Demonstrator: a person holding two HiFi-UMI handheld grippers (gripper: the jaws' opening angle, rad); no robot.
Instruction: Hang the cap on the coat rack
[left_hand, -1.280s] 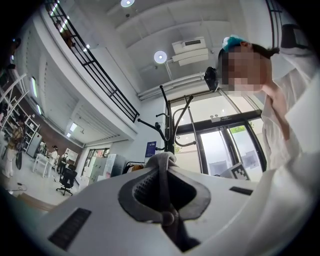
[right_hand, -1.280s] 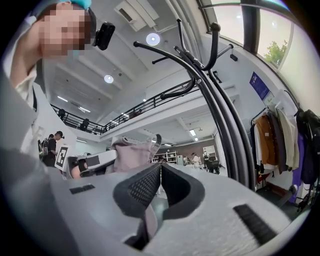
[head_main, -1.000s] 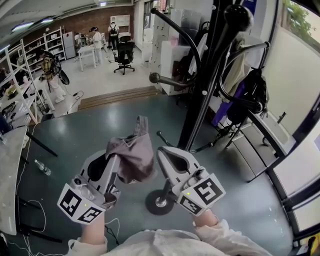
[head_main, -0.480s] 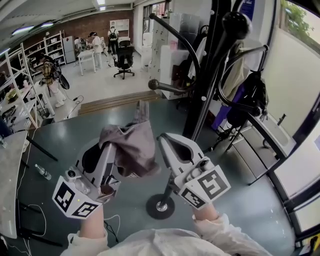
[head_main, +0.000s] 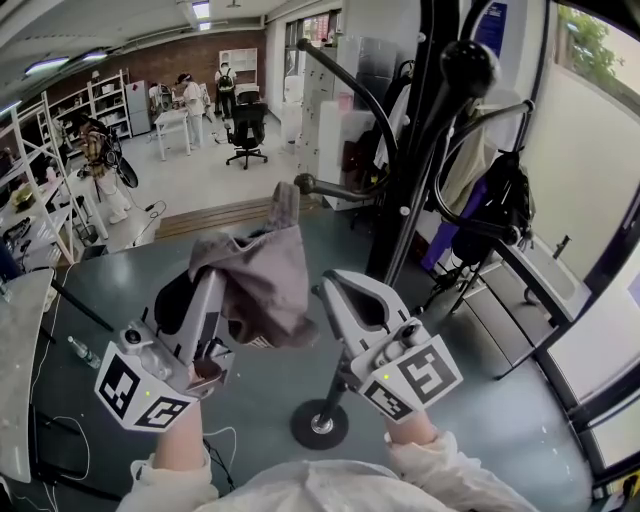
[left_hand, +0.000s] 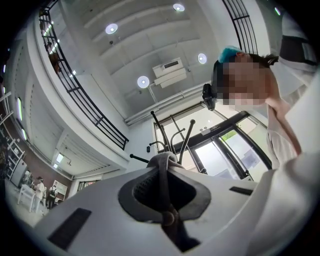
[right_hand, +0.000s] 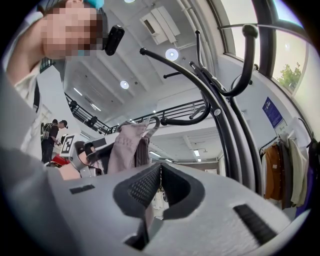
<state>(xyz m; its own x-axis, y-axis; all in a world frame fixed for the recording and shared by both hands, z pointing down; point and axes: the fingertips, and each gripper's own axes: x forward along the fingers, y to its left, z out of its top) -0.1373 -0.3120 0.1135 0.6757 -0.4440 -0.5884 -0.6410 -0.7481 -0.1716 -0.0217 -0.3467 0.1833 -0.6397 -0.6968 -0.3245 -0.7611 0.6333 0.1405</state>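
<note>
Beside coat rack (head_main: 418, 170) | cap (head_main: 268, 292) grey-brown, crumpled, clamped in left gripper (head_main: 212, 288) | right gripper (head_main: 332, 288) closed, empty

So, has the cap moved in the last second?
Yes. The cap, pinched in the left tool, has risen: its top is now level with the coat rack hook knob, no longer well below it.

Coat rack pole (head_main: 415, 150) close ahead, right of centre; hook knob (head_main: 306, 184) juts left. Hung clothes (head_main: 505, 190) crowd right side. Open floor (head_main: 130, 280) left. Rack base (head_main: 305, 432) low, near.
</note>
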